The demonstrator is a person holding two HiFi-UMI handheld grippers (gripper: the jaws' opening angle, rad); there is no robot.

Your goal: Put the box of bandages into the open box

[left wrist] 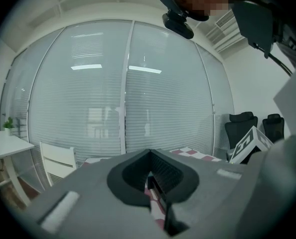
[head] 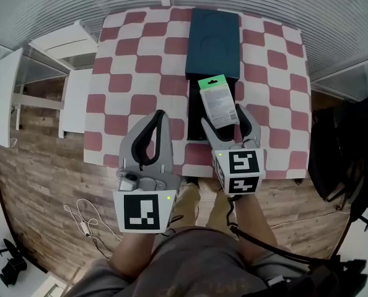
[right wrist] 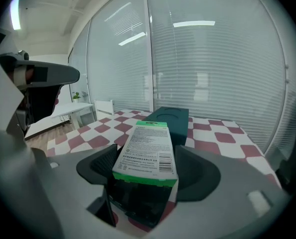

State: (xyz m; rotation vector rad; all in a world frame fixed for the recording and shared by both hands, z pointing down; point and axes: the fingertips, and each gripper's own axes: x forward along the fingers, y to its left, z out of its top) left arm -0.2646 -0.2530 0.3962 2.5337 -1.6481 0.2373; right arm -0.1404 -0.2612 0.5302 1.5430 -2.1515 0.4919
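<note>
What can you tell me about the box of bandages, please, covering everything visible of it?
The box of bandages is a slim, flat carton that looks like cardboard, with a white face carrying small print and a barcode, and green edges. It lies face up, roughly level, clamped by its long sides between the jaws of the right hand-held gripper. It is over the dark open box; I cannot tell whether the two touch.
</note>
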